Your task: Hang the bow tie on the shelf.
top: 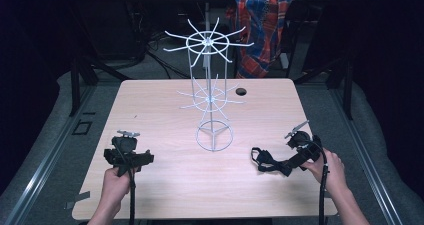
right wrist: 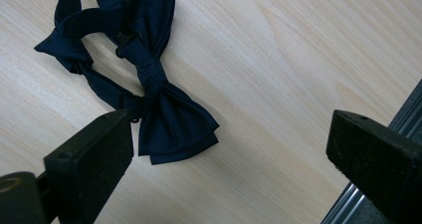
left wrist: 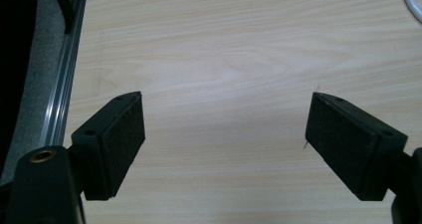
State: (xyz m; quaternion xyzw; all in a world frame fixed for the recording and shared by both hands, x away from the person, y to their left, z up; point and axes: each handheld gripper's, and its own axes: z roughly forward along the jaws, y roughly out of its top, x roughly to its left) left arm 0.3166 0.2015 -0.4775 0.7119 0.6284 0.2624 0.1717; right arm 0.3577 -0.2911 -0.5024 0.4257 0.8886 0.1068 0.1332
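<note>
The bow tie (right wrist: pixel 159 104) lies flat on the surface (right wrist: pixel 278 59) just ahead of the right gripper (right wrist: pixel 231 152), nearer its left jaw than its right, with one wing's lower edge beside that jaw's tip. Its long axis runs slantwise away from the jaws, strap loop at the far end. The right jaws stand spread wide with nothing between them. The left gripper (left wrist: pixel 224 134), jaws likewise spread over bare wood, is well apart from it, so the right hand (top: pixel 330 167) is nearer. The tie is dark navy, layered fabric, with a small black clasp on the strap.

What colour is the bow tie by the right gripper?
The fabric bow tie is dark navy blue, strap included; it shows best in the right gripper view.
</note>
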